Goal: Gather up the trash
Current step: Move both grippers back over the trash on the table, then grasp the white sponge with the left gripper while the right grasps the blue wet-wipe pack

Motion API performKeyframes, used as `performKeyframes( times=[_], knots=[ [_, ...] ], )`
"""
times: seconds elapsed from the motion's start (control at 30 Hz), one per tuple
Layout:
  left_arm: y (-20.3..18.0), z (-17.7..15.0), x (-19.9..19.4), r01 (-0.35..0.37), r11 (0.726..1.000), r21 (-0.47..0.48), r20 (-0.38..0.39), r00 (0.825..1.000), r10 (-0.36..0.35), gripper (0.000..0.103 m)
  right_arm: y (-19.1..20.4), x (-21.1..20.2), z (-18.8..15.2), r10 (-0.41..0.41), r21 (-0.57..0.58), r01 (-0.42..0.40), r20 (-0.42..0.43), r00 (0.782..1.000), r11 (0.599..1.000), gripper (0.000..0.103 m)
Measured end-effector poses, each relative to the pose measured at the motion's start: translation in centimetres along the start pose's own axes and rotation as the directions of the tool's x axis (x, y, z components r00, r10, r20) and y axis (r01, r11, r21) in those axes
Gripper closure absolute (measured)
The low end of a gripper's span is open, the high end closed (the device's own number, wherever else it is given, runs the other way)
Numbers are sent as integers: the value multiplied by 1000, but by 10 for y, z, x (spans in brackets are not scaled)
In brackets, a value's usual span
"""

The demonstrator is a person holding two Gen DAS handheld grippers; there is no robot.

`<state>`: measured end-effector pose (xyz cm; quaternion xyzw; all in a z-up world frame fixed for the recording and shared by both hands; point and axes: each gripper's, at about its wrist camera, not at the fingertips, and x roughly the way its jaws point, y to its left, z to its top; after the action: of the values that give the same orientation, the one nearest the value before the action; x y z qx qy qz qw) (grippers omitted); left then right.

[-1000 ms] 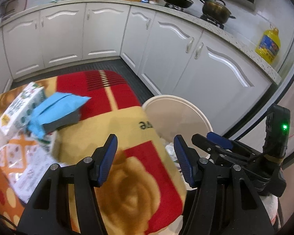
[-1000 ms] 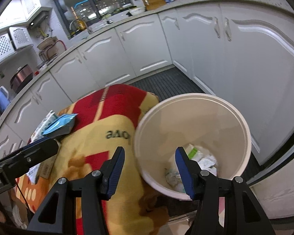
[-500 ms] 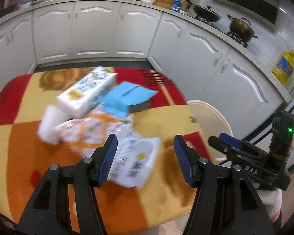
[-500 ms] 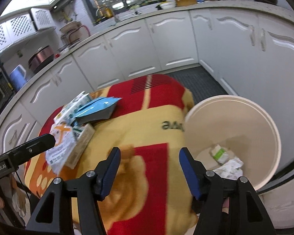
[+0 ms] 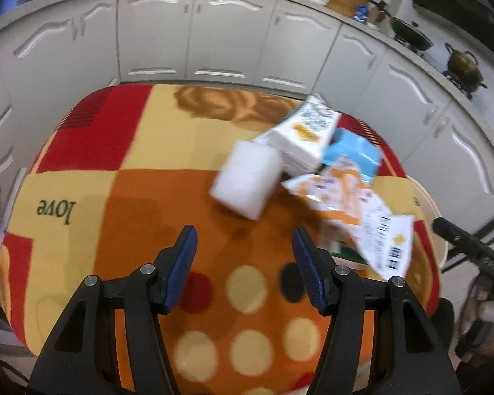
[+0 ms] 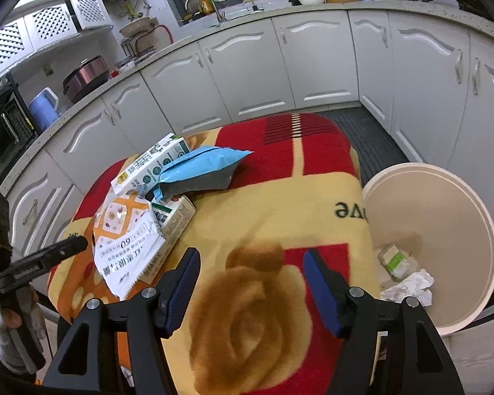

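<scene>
Left wrist view: our left gripper (image 5: 243, 263) open, empty. Ahead-right, crinkly white-and-orange plastic wrapper (image 5: 362, 210): light, floppy, slippery; we'd pinch flat edge. Right gripper (image 6: 252, 291) opening, empty.

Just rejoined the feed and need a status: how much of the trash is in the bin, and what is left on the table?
Done: the bin holds a crumpled paper and a small carton. In hand: nothing; the left tool is open and empty, and the right tool is empty, its jaws opening. Left: a white block, a white carton, a blue bag, an orange-and-white wrapper and a small box.
</scene>
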<state>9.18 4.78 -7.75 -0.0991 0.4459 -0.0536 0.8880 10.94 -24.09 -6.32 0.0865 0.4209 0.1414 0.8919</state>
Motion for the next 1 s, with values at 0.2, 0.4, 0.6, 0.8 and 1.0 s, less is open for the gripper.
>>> performKeyframes(
  times=[0.2,0.4,0.6,0.8,1.0],
  knots=[
    [5,14,21,5,1000,23,-14,1000,-4,44,8,15,21,22,9,-22,-6,1000,1000,37],
    [-2,27,41,24,996,89,-26,999,-22,44,11,37,44,63,53,-62,-24,998,997,32],
    [-5,39,55,60,988,139,-42,998,-55,44,4,65,60,119,138,-112,-39,992,984,31],
    [-8,43,63,111,984,142,-50,993,-105,62,-2,96,73,183,239,-162,-65,981,957,30],
    [-6,41,58,102,984,144,-41,994,-97,66,4,118,80,216,256,-189,-82,973,948,33]
  ],
)
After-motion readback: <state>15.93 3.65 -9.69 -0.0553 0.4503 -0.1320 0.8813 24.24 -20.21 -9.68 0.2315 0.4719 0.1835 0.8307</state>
